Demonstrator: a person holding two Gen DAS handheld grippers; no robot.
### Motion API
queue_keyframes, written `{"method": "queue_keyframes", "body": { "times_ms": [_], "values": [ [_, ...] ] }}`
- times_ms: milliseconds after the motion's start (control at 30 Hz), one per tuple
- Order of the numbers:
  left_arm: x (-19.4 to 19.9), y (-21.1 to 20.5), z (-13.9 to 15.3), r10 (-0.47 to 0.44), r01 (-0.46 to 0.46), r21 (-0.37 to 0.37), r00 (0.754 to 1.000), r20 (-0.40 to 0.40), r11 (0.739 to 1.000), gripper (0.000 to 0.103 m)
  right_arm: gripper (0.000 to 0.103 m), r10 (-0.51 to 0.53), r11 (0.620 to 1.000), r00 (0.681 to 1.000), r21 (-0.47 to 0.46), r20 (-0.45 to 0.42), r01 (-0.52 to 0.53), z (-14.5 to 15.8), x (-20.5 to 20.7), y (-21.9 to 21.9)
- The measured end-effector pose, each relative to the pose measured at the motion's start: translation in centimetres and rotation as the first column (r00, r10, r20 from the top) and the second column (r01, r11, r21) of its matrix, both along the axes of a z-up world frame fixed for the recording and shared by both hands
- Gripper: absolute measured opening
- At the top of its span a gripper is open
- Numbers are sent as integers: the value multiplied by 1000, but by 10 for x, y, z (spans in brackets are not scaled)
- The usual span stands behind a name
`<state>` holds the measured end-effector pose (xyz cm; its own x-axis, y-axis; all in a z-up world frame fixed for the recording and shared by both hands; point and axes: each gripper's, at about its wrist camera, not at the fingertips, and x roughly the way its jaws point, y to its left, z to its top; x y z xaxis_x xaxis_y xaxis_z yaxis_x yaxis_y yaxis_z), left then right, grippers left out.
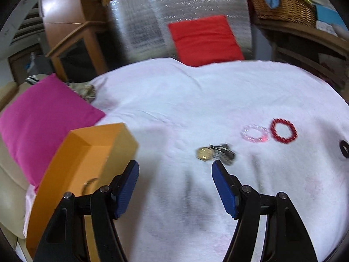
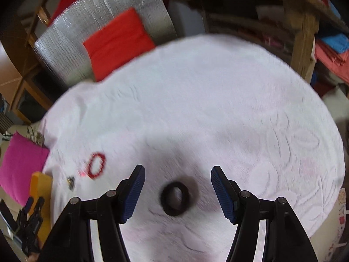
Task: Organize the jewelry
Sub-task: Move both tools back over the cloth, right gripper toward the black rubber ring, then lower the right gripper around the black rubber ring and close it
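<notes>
On the white cloth [image 1: 174,100] lie a gold-faced watch [image 1: 216,154], a pale pink bead bracelet [image 1: 254,133], a red bead bracelet [image 1: 283,130] and a black ring [image 1: 344,149] at the right edge. An open orange box [image 1: 87,163] stands at the left with a small metal piece inside. My left gripper [image 1: 175,168] is open and empty, just short of the watch. In the right wrist view the black ring [image 2: 175,198] lies between the open fingers of my right gripper [image 2: 177,173]. The red bracelet [image 2: 96,165], watch [image 2: 70,182] and orange box [image 2: 40,187] show at the left.
A magenta cushion [image 1: 43,120] lies left of the box. A red cushion [image 1: 205,39] leans on a silver foil panel [image 1: 174,11] behind the cloth. A wicker basket [image 1: 283,6] and wooden shelves [image 2: 305,32] stand at the back right. The left gripper [image 2: 30,220] shows at lower left.
</notes>
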<state>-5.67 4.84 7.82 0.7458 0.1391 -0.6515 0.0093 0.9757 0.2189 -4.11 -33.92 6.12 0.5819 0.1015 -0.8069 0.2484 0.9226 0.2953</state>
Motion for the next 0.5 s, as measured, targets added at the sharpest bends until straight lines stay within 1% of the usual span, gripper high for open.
{"method": "queue_keyframes", "body": {
  "times_ms": [67,167,233,300,367,433,500],
  "values": [
    [4,-5,-3,-11,11,0,1000,-15,1000,70,67,17,1000,1000,13,-25,-17,-6,-2,-6],
    [9,-11,-6,-29,28,-29,999,-37,999,70,67,39,997,998,75,-44,-36,-11,-2,-11],
    [12,-10,-5,-27,25,-45,999,-36,999,70,67,60,992,997,113,-55,-53,-16,-1,-9],
    [15,-7,-4,-13,11,-60,999,-38,998,70,67,83,989,994,129,-70,-74,-21,1,-2],
    [16,-4,-4,7,-10,-70,999,-43,997,70,67,102,990,991,104,-85,-92,-26,4,8],
    [17,-1,-6,15,-19,-66,999,-50,998,70,66,93,995,990,46,-101,-89,-32,9,18],
    [17,3,-7,19,-23,-70,998,-54,997,70,53,85,996,988,20,-129,-83,-40,12,23]
  ]
}}
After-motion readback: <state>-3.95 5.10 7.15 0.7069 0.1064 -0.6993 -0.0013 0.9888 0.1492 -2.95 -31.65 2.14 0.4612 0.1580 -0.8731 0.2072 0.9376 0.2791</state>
